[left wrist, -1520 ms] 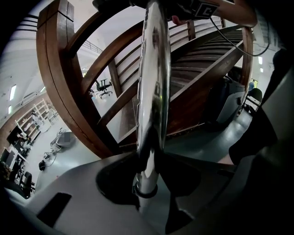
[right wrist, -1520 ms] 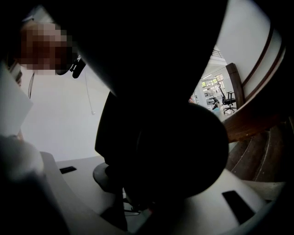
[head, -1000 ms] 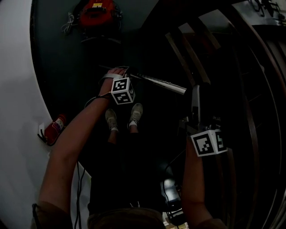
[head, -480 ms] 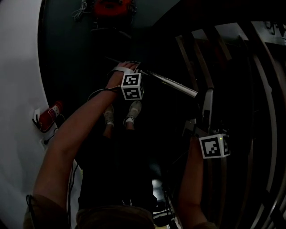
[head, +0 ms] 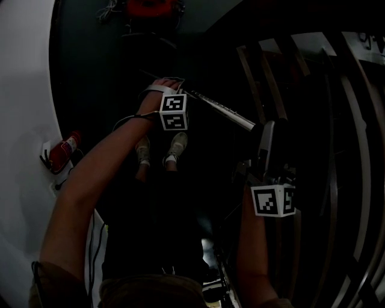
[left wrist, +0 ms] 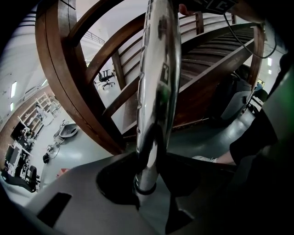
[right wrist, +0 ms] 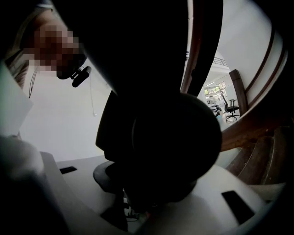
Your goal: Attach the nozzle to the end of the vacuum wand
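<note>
We show the wand (left wrist: 156, 82) in mirror-bright silver and the nozzle (right wrist: 170, 137) in black. The left cube (head: 173, 111) and right cube (head: 272, 200) carry black-and-white square markers. The stair rails (left wrist: 59, 69) are brown wood, the extinguisher (head: 60, 153) red, the floor (left wrist: 82, 147) pale grey.

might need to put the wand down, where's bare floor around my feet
Bare floor lies between the shoes and the red canister by the white wall, and from the shoes up to the red machine. Crowded right: wand, nozzle, stair rails.

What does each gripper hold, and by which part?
Left gripper clamps the wand near one end; right gripper clamps the nozzle; where cannot be told.
</note>
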`<action>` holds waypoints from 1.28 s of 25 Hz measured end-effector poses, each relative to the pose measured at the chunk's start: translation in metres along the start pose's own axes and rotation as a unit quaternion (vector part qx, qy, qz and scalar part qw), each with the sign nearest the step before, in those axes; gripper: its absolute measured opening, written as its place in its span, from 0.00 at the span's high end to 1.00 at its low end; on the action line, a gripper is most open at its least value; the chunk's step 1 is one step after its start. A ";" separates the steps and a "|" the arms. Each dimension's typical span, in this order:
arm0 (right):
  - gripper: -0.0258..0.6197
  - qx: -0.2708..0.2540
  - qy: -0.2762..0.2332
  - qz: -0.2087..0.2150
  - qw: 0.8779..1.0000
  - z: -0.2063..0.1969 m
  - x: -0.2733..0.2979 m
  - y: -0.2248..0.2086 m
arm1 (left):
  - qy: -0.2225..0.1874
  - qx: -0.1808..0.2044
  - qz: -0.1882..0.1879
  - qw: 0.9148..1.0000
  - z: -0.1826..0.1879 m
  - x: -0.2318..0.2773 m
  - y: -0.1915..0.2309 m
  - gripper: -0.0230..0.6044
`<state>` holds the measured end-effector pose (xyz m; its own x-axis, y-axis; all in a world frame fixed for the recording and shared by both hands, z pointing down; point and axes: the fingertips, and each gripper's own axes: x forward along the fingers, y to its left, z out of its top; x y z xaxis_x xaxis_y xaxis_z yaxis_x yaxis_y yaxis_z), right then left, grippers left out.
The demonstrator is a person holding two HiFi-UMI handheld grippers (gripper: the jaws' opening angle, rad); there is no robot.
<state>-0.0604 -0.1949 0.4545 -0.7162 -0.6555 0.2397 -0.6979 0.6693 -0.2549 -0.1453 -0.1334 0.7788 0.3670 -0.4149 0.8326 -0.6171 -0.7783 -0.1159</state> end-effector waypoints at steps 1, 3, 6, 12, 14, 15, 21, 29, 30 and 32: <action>0.72 -0.004 0.000 0.000 1.000 -0.002 0.002 0.003 | 0.007 0.003 0.000 1.000 -0.005 0.001 0.002 0.72; 0.72 0.007 -0.004 -0.011 1.000 -0.009 0.002 0.001 | 0.016 0.009 -0.003 1.000 -0.012 0.001 0.004 0.72; 0.72 0.062 -0.007 -0.029 0.998 -0.012 0.006 -0.009 | 0.017 0.009 -0.002 1.000 -0.011 0.001 0.010 0.72; 0.72 0.048 0.039 -0.008 0.998 -0.001 0.033 0.005 | 0.028 -0.012 0.004 1.000 -0.009 -0.004 0.023 0.72; 0.72 0.027 0.040 -0.017 0.999 0.000 0.034 0.010 | 0.032 -0.017 0.006 0.999 -0.009 -0.006 0.026 0.72; 0.73 0.030 0.032 -0.025 0.999 -0.001 0.033 0.010 | 0.033 -0.018 0.007 0.999 -0.010 -0.007 0.027 0.72; 0.72 0.044 -0.026 -0.056 0.997 -0.003 0.028 0.000 | 0.032 -0.014 0.012 0.999 -0.009 -0.004 0.028 0.72; 0.72 0.059 0.003 -0.033 0.998 -0.008 0.040 -0.014 | -0.021 -0.067 0.034 0.997 -0.008 -0.003 0.033 0.72; 0.72 0.067 -0.003 -0.032 0.997 -0.007 0.041 -0.015 | -0.024 -0.074 0.037 0.996 -0.010 -0.004 0.034 0.72; 0.70 0.103 -0.016 -0.035 0.994 -0.004 0.047 -0.023 | -0.026 -0.082 0.040 0.996 -0.009 -0.004 0.041 0.72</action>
<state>-0.0780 -0.2394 0.4751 -0.6627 -0.7109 0.2355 -0.7278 0.5373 -0.4261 -0.1784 -0.1600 0.7756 0.3449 -0.4990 0.7950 -0.7494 -0.6564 -0.0868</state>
